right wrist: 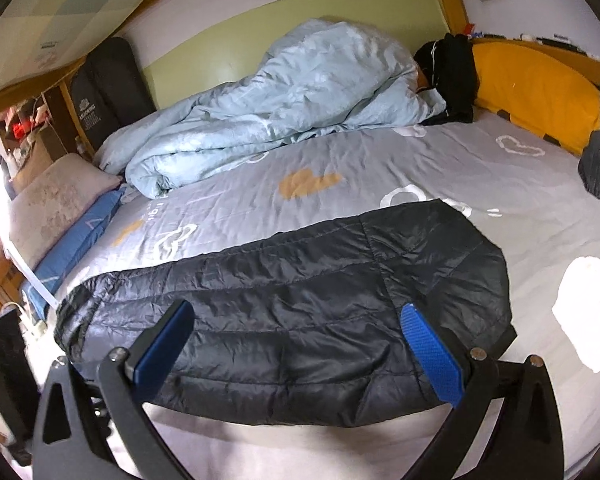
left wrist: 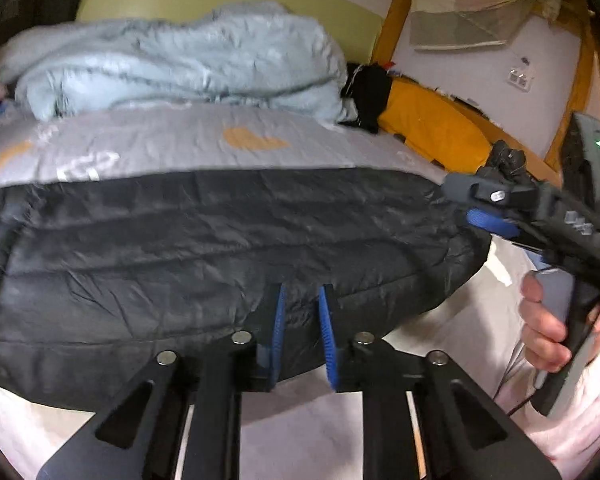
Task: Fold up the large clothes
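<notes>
1. Black quilted puffer jacket (right wrist: 292, 312) lies flat on grey patterned bedsheet (right wrist: 440, 160).
2. Left gripper (left wrist: 302, 332): jaws narrowly apart over jacket hem, possibly pinching it; blurred.
3. Right gripper (right wrist: 300, 352): jaws wide, empty; only left view shows its hand (left wrist: 548, 320).

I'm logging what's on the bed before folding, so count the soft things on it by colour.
Black: 2, puffer jacket and dark bundle
Light blue: 1, duvet
Yellow: 1, cushion
Pinkish: 1, pillow
Blue: 1, pillow
Total: 6
</notes>
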### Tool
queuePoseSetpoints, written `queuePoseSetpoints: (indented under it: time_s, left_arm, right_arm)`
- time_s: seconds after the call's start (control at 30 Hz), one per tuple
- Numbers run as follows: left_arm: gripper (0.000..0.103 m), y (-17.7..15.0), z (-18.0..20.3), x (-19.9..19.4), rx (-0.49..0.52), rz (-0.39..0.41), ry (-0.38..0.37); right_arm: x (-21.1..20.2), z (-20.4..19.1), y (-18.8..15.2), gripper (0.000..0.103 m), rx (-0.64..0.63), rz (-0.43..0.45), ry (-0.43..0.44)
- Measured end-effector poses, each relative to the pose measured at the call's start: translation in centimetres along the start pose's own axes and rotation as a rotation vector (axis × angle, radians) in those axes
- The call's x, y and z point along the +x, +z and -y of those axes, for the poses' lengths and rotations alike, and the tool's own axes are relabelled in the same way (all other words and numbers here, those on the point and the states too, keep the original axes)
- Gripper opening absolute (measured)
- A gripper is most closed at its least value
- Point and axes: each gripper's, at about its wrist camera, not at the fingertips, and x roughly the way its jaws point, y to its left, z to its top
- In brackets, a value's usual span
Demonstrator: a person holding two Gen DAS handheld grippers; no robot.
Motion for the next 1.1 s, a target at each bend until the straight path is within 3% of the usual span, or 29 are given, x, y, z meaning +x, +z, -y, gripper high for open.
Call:
queuePoseSetpoints:
  time_s: [0.07,0.17,0.3,0.43,0.5,0.6,0.67,0.83,1.0,1.1]
  left_arm:
    - [0.013,-0.4,-0.6,1.9,-0.017,-0.075,0.061]
    - [0.007,-0.9,-2.1,4.5,-0.054,-0.164,0.087]
    - [0.004,-0.9,-3.7,5.6,-0.137,-0.195,0.054]
    - [0.004,-1.6,-3.3,5.8,-0.09,-0.181,0.069]
    - [0.004,-1.8,-2.6,5.7,-0.056,-0.171,0.096]
    - [0.004,-2.0,-2.0,5.6,-0.027,-0.169,0.128]
    - [0.004,-2.0,-1.8,5.9,-0.016,-0.168,0.143]
    - [0.004,-1.0,-2.5,5.8,-0.104,-0.194,0.125]
    - [0.004,0.0,0.5,4.9,0.051,-0.117,0.171]
    - [0.004,1.1,0.4,4.7,0.016,-0.099,0.189]
  right_arm:
    - [0.3,0.1,-0.2,0.103,0.009,-0.012,0.004]
    - [1.3,0.1,-0.9,0.103,0.027,-0.046,-0.004]
    - [2.3,-0.6,-1.2,0.103,-0.01,-0.077,0.001]
    - [3.4,-1.6,-1.4,0.103,-0.079,-0.09,-0.014]
    - [4.9,-2.2,-1.8,0.103,-0.136,-0.133,-0.084]
    - [8.5,-3.3,-3.6,0.103,-0.326,-0.276,-0.288]
    - [9.1,-4.0,-4.8,0.103,-0.403,-0.252,-0.345]
    - [9.2,-2.3,-4.2,0.103,-0.312,-0.29,-0.283]
    - [9.1,-1.6,-4.2,0.103,-0.28,-0.303,-0.259]
    - [8.9,-1.6,-4.3,0.103,-0.268,-0.297,-0.245]
